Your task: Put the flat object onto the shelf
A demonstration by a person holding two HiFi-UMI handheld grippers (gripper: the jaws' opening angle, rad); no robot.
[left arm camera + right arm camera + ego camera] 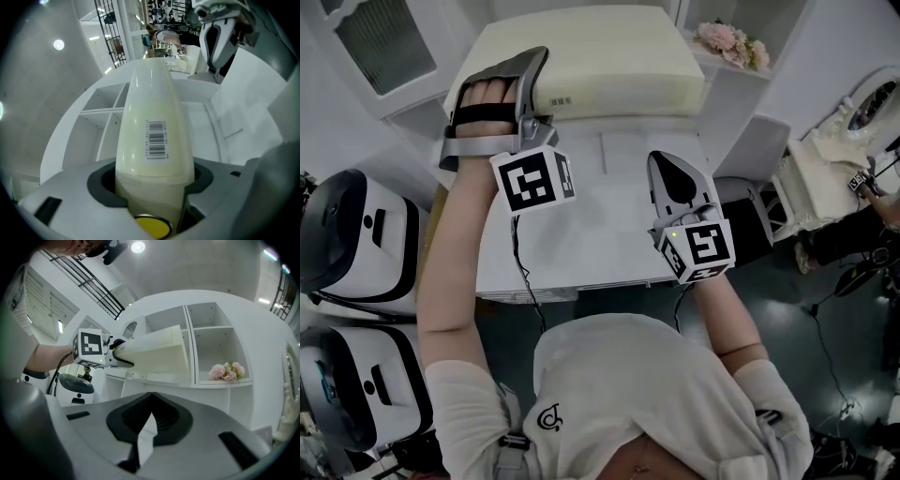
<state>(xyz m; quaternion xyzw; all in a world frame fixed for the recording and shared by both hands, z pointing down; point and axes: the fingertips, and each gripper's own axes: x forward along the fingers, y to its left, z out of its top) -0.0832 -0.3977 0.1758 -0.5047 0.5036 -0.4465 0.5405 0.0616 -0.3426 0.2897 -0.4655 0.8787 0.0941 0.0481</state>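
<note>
Rightward, pink flowers (227, 371) in shelf compartment (220, 345), left gripper (153, 186) clamping flat object (152, 108)

We read this as a lab or recording studio dressed up as a home room. A white shelf (220, 383) with open compartments holds a bunch of pink flowers (228, 371). A white table (609, 244) stands before it, and an ornate white piece of furniture (825, 159) stands to one side. Around this set we see rounded white-and-black machines (366, 239), loose cables (834, 370) on a dark floor, black metal racks (112, 33) and a plain ceiling lamp (138, 246).
</note>
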